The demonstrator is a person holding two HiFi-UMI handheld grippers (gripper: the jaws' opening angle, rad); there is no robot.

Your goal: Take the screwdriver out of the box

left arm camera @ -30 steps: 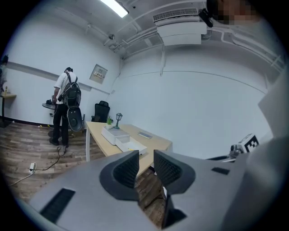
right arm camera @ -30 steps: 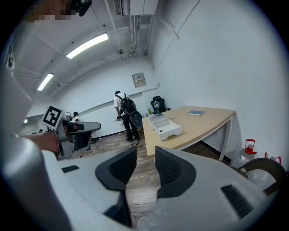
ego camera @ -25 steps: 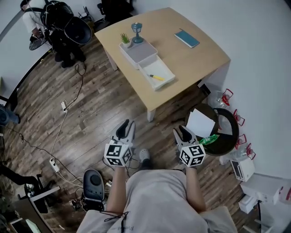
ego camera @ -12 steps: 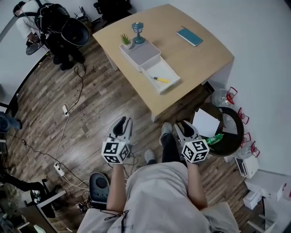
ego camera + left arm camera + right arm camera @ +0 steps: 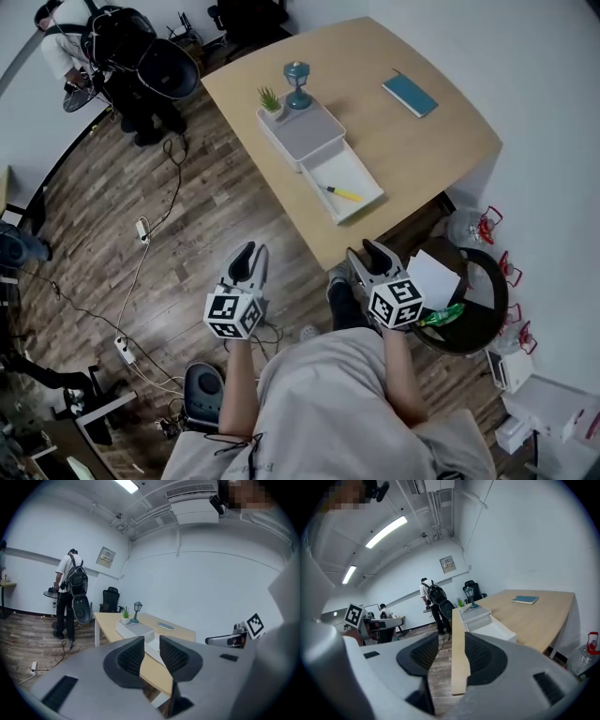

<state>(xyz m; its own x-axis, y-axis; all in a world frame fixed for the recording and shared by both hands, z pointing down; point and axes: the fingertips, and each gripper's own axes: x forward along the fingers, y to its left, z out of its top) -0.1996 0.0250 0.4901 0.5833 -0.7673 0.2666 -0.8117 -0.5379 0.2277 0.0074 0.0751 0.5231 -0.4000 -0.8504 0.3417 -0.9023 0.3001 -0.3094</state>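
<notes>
Desk (image 5: 431,141) bears an open box (image 5: 361,167); its screwdriver (image 5: 344,194), probably light and stiff, is best taken by the handle. Left gripper (image 5: 246,253): jaws parted, empty; right gripper (image 5: 364,253): jaws opening, empty.

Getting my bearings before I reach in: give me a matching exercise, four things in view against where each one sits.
Things:
1 screwdriver
2 notebook
3 plant
4 bin

Places:
A next to the lamp
B in the open drawer
C on the floor beside the table
D alone on the table, away from the drawer

Pairs: 1-B, 2-D, 3-A, 4-C
</notes>
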